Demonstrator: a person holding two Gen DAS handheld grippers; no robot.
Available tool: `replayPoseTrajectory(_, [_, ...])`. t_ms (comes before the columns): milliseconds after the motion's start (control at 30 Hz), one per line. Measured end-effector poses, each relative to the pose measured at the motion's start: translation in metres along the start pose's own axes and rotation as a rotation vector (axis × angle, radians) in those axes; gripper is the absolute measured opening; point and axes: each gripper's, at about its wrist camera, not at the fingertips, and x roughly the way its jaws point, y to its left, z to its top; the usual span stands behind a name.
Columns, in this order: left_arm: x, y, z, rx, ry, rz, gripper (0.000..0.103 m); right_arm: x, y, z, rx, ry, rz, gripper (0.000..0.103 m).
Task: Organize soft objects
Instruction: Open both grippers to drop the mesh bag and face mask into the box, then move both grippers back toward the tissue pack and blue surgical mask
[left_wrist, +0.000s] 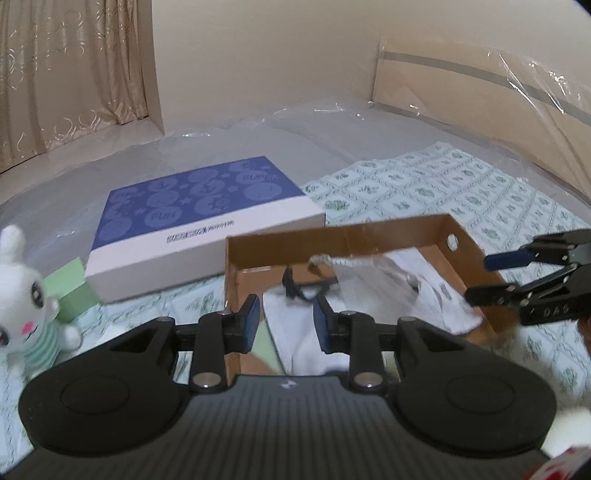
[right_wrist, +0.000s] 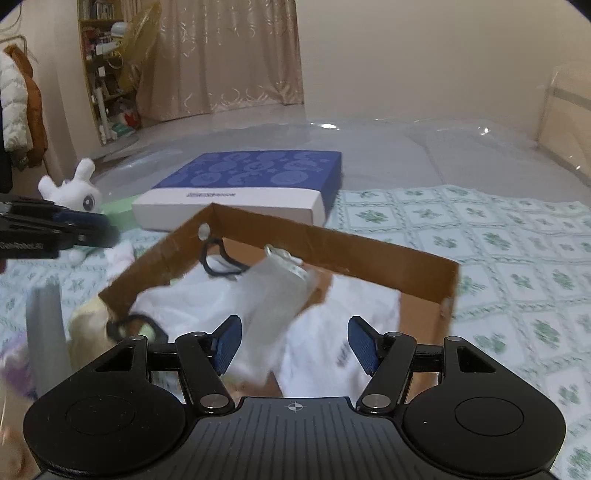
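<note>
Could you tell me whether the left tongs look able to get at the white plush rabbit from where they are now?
Probably yes. The plush rabbit stands in the open on the patterned cloth, outside the cardboard box. The left tongs are open, hold nothing, and nothing lies between.

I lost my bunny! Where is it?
In the left wrist view, the white bunny toy stands at the left edge, beside the green block.

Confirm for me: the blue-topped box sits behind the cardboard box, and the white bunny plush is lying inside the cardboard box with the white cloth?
Not quite. The bunny plush is outside the cardboard box, off to its left on the patterned sheet, as the left wrist view shows. The blue-topped box does sit behind it, and the white cloth is inside.
</note>
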Motion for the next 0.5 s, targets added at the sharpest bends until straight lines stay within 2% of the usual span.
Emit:
replayPoseTrajectory(300, [-0.071, 0.001, -0.058, -0.107, 0.023, 0.043, 0.029, -0.064, 0.014, -0.041, -0.053, 0.055, -0.098, 0.064])
replayPoseTrajectory(500, [-0.123, -0.016, -0.100, -0.110, 0.014, 0.073, 0.029, -0.111, 0.035, -0.079, -0.052, 0.075, -0.109, 0.064])
